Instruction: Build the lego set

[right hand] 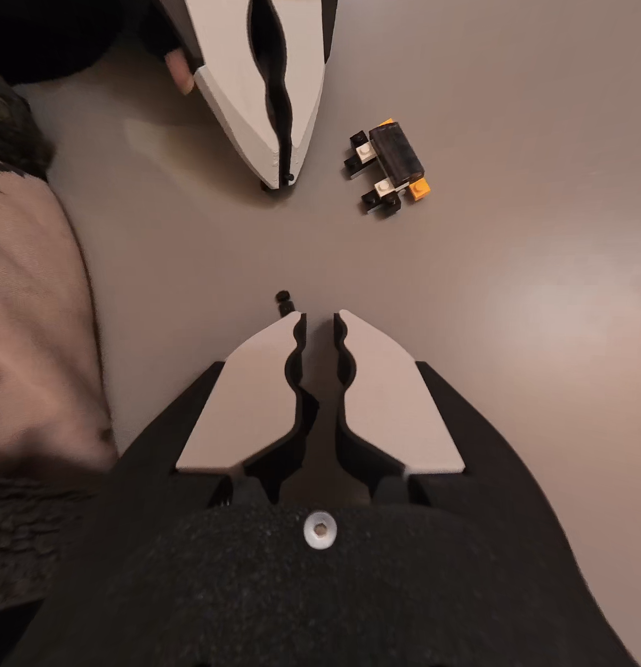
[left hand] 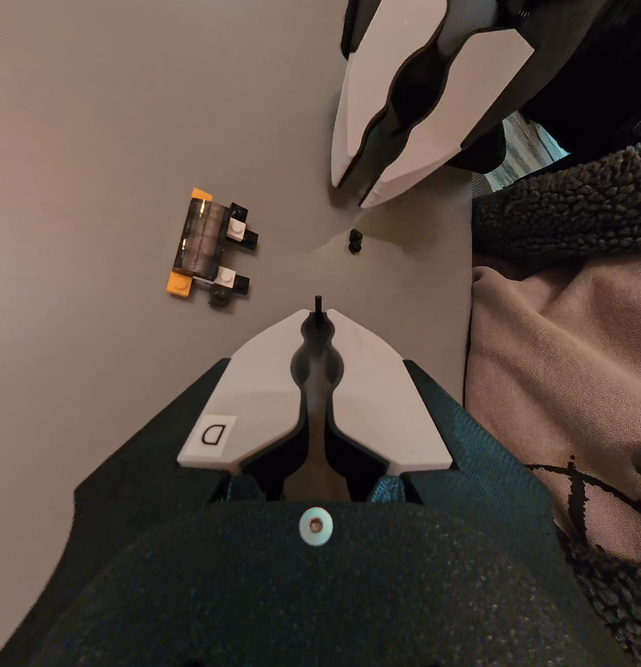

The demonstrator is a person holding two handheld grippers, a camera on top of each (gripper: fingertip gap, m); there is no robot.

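A small lego assembly with a dark translucent top, orange plates, white and black bricks lies on the grey table; it also shows in the right wrist view. My left gripper is shut on a thin black pin that sticks out past its tips, right of the assembly. It shows from the far side in the right wrist view. A small black piece lies on the table just left of my right gripper, which is open and empty. The piece lies just below the right gripper's tips.
The table edge runs beside a person's beige top and dark fleece, close to both grippers. A fingertip shows on the left gripper. Bare grey table lies beyond the assembly. The grippers' ends are close to 8 cm from one another.
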